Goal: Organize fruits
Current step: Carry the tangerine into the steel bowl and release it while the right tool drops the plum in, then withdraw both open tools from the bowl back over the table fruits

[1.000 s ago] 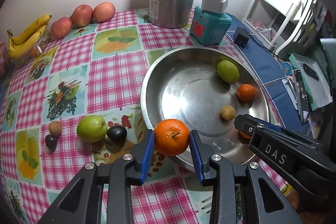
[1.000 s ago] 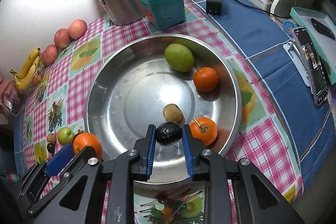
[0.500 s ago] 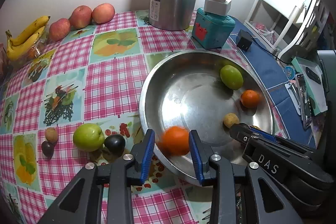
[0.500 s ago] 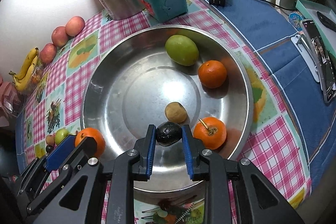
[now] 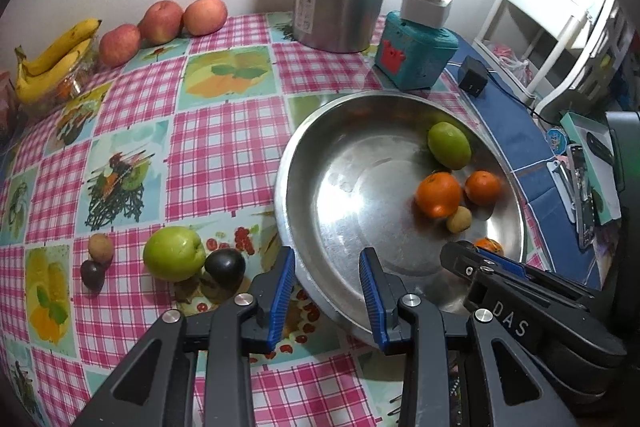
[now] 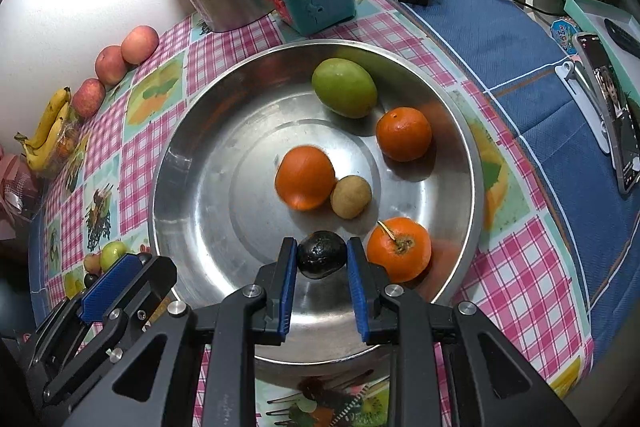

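Left tongs [image 5: 327,291] now released; their orange [image 6: 305,177] has rolled into the bowl [image 6: 192,155]. Right tongs [image 6: 321,267] grasp a dark fruit [image 6: 321,254].

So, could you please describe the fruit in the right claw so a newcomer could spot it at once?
Start at the big steel bowl on the checked tablecloth. At its near edge, the right claw is shut on a dark fruit. It is the only blackish, rough-skinned piece in the bowl, beside a stemmed orange.
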`<state>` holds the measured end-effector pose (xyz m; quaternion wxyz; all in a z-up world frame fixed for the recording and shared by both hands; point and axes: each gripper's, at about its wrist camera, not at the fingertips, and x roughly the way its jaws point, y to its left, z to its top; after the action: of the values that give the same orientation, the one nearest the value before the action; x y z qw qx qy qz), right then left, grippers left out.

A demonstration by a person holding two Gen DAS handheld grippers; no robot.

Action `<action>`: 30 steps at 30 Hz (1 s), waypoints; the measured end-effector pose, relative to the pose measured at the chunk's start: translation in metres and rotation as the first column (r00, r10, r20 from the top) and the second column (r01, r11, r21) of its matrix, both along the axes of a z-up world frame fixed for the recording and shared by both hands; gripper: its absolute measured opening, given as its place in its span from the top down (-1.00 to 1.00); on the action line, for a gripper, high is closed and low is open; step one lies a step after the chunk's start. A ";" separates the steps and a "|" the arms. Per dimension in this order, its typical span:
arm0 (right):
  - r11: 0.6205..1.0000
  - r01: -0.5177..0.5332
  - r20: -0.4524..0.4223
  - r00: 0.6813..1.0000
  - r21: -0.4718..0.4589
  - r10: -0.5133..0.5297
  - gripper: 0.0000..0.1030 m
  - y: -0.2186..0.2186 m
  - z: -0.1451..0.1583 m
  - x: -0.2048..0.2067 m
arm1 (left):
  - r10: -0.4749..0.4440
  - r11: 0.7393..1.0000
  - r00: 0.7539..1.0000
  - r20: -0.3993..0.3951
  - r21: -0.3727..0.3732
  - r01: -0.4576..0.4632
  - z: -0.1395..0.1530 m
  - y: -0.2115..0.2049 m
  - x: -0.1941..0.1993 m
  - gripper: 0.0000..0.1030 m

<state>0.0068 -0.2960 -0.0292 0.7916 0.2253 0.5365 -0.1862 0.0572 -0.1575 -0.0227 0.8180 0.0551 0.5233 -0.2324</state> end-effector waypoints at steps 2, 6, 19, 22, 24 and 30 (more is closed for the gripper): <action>1.000 -0.004 -0.006 1.000 0.001 0.004 0.49 0.001 -0.002 0.001 | 0.010 1.000 1.000 -0.008 0.002 -0.010 -0.001 0.002 0.001 0.30; 1.000 -0.007 -0.026 1.000 -0.001 0.007 0.49 0.001 -0.006 0.002 | 0.018 1.000 1.000 -0.011 0.001 -0.018 -0.001 0.003 0.002 0.30; 1.000 -0.010 0.014 1.000 -0.025 0.011 0.24 0.003 0.010 0.000 | 0.046 0.999 0.999 -0.019 0.000 -0.046 0.008 0.011 0.004 0.29; 0.999 -0.015 0.035 0.999 -0.038 0.016 0.24 0.004 0.019 -0.001 | 0.066 0.998 0.997 -0.033 0.009 -0.066 0.008 0.016 0.006 0.28; 0.999 -0.023 0.044 0.999 -0.049 0.025 0.24 0.007 0.023 -0.001 | 0.078 0.997 0.996 -0.038 0.013 -0.078 0.008 0.020 0.007 0.28; 0.997 -0.043 0.033 0.998 -0.066 0.045 0.24 0.012 0.022 0.000 | 0.150 0.989 0.985 -0.082 0.021 -0.149 0.004 0.038 0.012 0.28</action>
<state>0.0068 -0.2845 -0.0076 0.8116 0.1907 0.5212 -0.1824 0.0694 -0.1197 -0.0183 0.8102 0.0119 0.5613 -0.1686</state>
